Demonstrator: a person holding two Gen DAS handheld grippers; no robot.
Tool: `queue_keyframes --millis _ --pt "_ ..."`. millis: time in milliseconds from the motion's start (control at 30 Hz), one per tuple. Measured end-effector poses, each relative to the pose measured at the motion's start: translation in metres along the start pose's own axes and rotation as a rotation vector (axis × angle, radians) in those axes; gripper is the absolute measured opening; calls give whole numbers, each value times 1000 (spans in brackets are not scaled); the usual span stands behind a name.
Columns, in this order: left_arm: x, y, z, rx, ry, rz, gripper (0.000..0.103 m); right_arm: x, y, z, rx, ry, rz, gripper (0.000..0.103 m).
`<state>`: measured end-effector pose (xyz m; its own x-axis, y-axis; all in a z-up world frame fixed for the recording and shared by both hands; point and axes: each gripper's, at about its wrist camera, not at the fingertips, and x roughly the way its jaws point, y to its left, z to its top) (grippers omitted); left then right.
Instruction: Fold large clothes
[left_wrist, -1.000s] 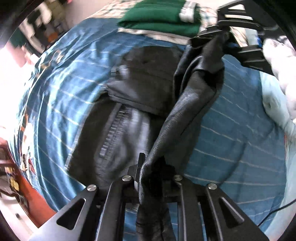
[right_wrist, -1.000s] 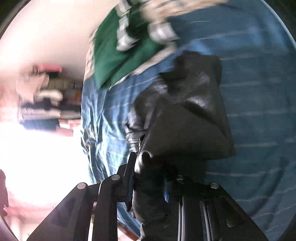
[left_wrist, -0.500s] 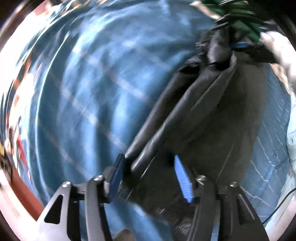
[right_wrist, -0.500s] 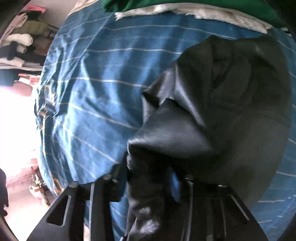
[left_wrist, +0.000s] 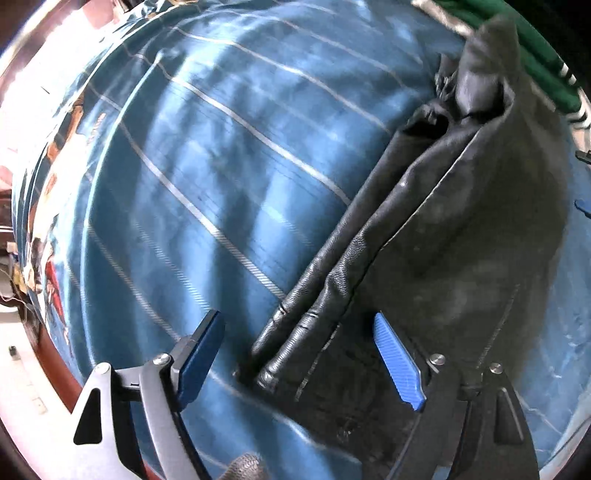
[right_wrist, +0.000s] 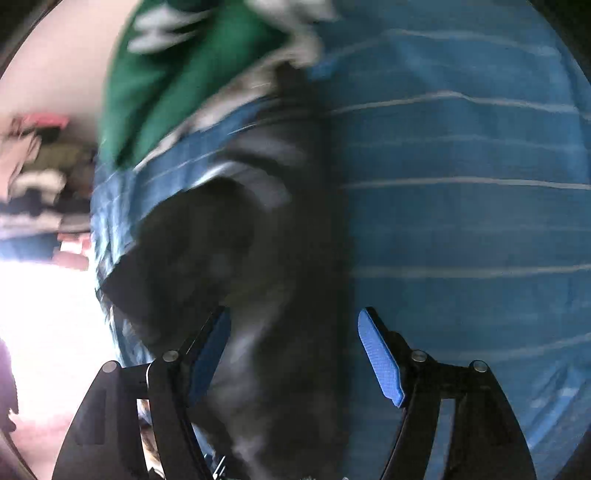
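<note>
A black leather jacket (left_wrist: 443, 236) lies folded on the blue striped bedsheet (left_wrist: 207, 177). Two sleeve cuffs lie side by side along its left edge. My left gripper (left_wrist: 303, 350) is open, its blue pads on either side of the cuffs and not touching them. In the right wrist view the same jacket (right_wrist: 258, 280) lies blurred below my right gripper (right_wrist: 295, 350), which is open and holds nothing. The right gripper's blue fingertips (left_wrist: 583, 206) show at the far right edge of the left wrist view.
A folded green garment with white stripes (right_wrist: 177, 81) lies at the head of the bed, just beyond the jacket; it also shows in the left wrist view (left_wrist: 539, 59). The bed's left edge (left_wrist: 40, 280) drops to the floor. Stacked clothes (right_wrist: 37, 177) sit on shelves at left.
Both grippers held the jacket up a second ago. They laid it down folded on the bed and opened, letting go of it.
</note>
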<state>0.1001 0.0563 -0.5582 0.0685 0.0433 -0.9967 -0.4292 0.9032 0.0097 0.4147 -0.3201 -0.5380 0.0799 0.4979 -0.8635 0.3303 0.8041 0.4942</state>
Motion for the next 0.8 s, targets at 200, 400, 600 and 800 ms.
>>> queue_keyframes --millis 200,400,600,800 --pt "6 9 -10 -14 7 18 85 62 -15 27 -18 76 240 75" --pt "7 0 -5 -10 8 43 87 48 -11 3 38 -13 232 19" --pt "-3 -17 16 15 14 53 87 -20 -70 -69 320 -128 266 13" --pt "-27 -22 26 75 2 -5 87 -90 -167 -194 581 -173 111 13"
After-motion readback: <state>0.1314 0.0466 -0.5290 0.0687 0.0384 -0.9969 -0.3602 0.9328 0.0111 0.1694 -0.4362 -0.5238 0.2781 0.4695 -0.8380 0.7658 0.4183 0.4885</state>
